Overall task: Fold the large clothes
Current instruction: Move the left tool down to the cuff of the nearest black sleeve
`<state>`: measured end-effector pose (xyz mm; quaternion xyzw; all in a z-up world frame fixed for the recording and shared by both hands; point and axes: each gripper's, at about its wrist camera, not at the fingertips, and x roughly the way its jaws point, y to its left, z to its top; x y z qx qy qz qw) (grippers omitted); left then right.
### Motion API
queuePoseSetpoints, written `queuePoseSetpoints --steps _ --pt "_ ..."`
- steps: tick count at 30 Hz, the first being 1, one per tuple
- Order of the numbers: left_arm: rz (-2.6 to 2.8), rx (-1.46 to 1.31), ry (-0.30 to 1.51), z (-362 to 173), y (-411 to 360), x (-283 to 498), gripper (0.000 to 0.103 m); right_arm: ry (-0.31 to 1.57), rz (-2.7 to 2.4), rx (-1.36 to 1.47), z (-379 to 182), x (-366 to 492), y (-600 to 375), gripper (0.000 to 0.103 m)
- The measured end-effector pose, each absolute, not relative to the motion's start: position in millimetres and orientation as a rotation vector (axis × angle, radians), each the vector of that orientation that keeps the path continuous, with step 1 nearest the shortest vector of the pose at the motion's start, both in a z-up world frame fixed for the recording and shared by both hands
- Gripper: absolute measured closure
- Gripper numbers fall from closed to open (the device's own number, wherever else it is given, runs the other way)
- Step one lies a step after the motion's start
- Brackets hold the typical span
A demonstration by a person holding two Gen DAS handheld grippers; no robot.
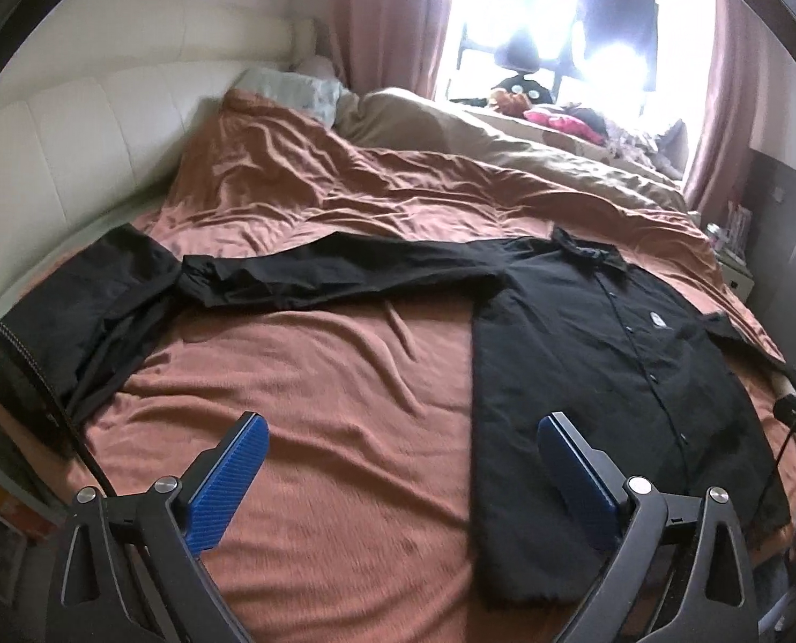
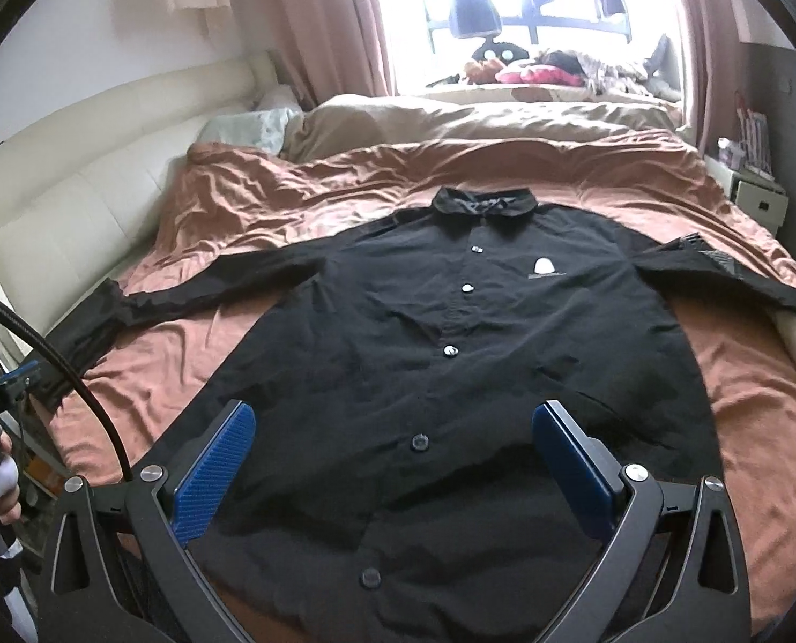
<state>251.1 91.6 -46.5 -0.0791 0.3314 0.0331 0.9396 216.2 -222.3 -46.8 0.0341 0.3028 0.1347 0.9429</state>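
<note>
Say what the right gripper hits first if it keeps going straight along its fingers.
Likely the black shirt: the right gripper, open, is aimed at the buttoned front spread flat on the brown bedspread, with nothing in between. Exact contact point is uncertain; depth is unclear.

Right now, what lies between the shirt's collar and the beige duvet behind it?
Only rumpled rust-coloured bedspread lies between the collar and the beige duvet, seen in the right wrist view.
</note>
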Motion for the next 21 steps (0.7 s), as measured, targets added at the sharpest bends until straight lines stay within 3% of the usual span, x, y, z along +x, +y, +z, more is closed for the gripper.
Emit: queuePoseSetpoints --steps 14,18,21 --pt "0.156 -0.314 0.747 -65.1 170.4 345.6 0.013 0.654 0.306 0.044 -36.1 311.3 -186.0 0.000" --pt "0.177 -0.374 0.786 -81.5 201.9 374.4 0.021 0.647 0.333 0.052 -37.9 336.1 -178.7 0.000" --pt "0.198 -0.406 0.824 -95.9 222.7 394.0 0.023 0.652 0.353 0.053 -43.7 355.7 -171.1 0.007"
